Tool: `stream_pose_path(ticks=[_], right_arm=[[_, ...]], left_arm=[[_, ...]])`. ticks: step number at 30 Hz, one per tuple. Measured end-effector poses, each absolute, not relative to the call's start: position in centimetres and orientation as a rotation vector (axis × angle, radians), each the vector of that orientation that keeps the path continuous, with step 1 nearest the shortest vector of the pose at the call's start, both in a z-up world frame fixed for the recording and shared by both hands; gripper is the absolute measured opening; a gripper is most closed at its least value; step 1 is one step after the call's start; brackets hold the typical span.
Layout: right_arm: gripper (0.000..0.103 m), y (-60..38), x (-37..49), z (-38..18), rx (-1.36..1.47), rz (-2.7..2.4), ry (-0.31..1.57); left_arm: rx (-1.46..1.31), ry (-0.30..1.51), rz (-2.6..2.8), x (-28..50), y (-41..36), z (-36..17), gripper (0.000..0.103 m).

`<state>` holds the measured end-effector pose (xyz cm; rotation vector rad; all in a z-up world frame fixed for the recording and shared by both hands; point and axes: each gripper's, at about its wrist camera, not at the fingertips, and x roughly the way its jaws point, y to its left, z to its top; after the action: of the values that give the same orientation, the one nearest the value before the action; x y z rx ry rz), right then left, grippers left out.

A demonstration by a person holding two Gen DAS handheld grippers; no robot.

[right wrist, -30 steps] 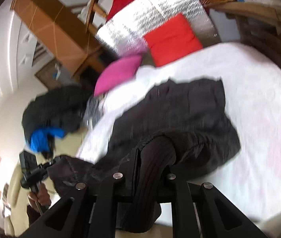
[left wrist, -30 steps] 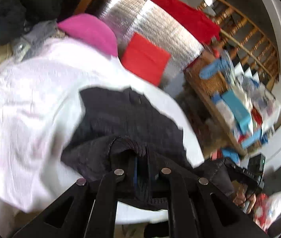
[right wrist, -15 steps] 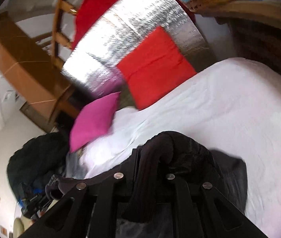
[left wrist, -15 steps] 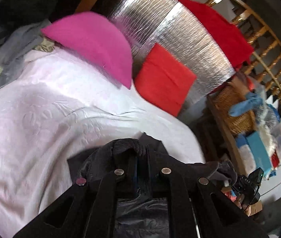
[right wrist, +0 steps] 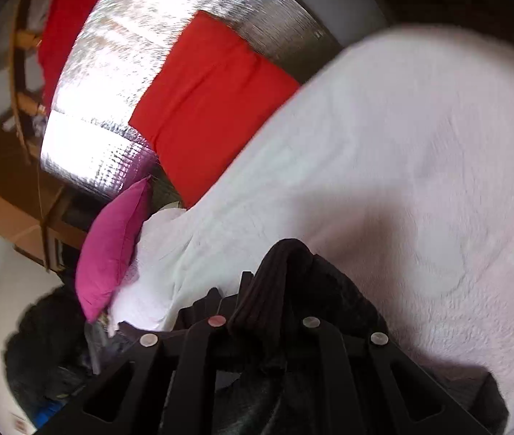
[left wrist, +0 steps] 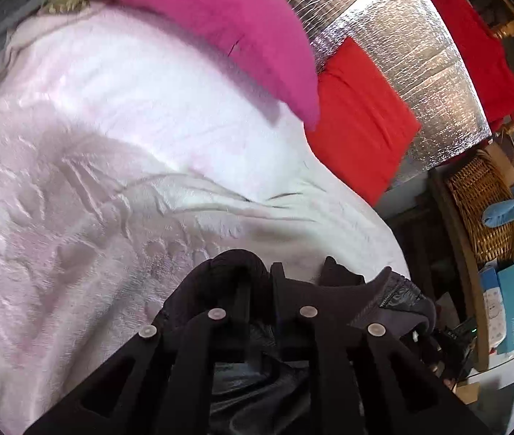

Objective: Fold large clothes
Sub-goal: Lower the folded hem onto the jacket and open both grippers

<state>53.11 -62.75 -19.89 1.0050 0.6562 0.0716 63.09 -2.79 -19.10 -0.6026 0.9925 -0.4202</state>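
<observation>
Bed fills both views, pale textured cover w/ shallow wrinkles, soft underneath I'd guess. At the head: silver foil panel, red cushion, pink pillow. Wicker basket off the bed's side in left view.

Black jacket is bunched right at my claws, low in frame over the bed's near part. Looks padded, shiny lining, so I judge it bulky but light, limp, and slippery on the inside; it'll sag and slide rather than hold a crease.

Left claw is clamped on a thick black edge of it, fabric humped over the tips; jaws have just been opening a touch, cloth between them yet. Right claw pinched tight on the ribbed knit band, prob a cuff or hem.

Ribbing's the good hold IMO: grippy, thick, won't slip out like the lining would. Best to grab at seams, cuffs, hem corners, keep both ends taut so the middle doesn't balloon.
</observation>
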Motion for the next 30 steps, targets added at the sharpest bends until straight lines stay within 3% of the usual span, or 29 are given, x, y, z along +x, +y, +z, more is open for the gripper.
stream_pose_path(ticks=[1,2,3,4,5,6,7,8,10,14,20,30], right_arm=[[0.014,-63.1,53.0,-20.5,1.047,0.089,0.663],[0.019,-63.5,52.6,-20.8,1.091,0.115,0.663],[0.024,-63.8,52.1,-21.0,1.13,0.142,0.658],[0.027,-64.1,51.5,-20.9,1.144,0.153,0.655],[0.04,-64.1,50.7,-20.6,1.147,0.157,0.65],[0.072,-64.3,49.9,-20.1,1.142,0.156,0.641],[0.085,-64.5,48.7,-19.4,1.133,0.154,0.619],[0.091,-64.8,47.2,-18.5,1.124,0.145,0.57],[0.091,-65.3,43.8,-16.7,1.091,0.119,0.482],[0.091,-65.1,38.9,-14.8,0.998,0.082,0.492],[0.091,-63.3,33.2,-15.6,0.864,-0.018,0.567],[0.09,-62.3,32.5,-19.7,0.778,-0.057,0.717]], left_arm=[[-0.624,1.007,-0.425,63.1,-2.7,-19.5,0.018],[-0.654,1.014,-0.431,62.9,-2.6,-19.7,0.03],[-0.678,1.006,-0.433,62.5,-2.3,-19.5,0.054],[-0.687,0.994,-0.427,62.1,-2.1,-19.0,0.067],[-0.69,0.96,-0.412,61.3,-1.7,-18.2,0.083],[-0.686,0.926,-0.404,60.6,-1.4,-17.4,0.085],[-0.678,0.887,-0.408,59.5,-1.0,-16.3,0.085],[-0.672,0.877,-0.413,58.7,-0.8,-15.6,0.085],[-0.648,0.88,-0.407,56.6,-0.5,-14.3,0.085],[-0.64,0.859,-0.405,50.4,0.9,-13.4,0.086],[-0.754,0.857,-0.252,42.3,4.1,-16.9,0.087],[-0.811,1.012,-0.238,43.5,4.7,-22.3,0.085]])
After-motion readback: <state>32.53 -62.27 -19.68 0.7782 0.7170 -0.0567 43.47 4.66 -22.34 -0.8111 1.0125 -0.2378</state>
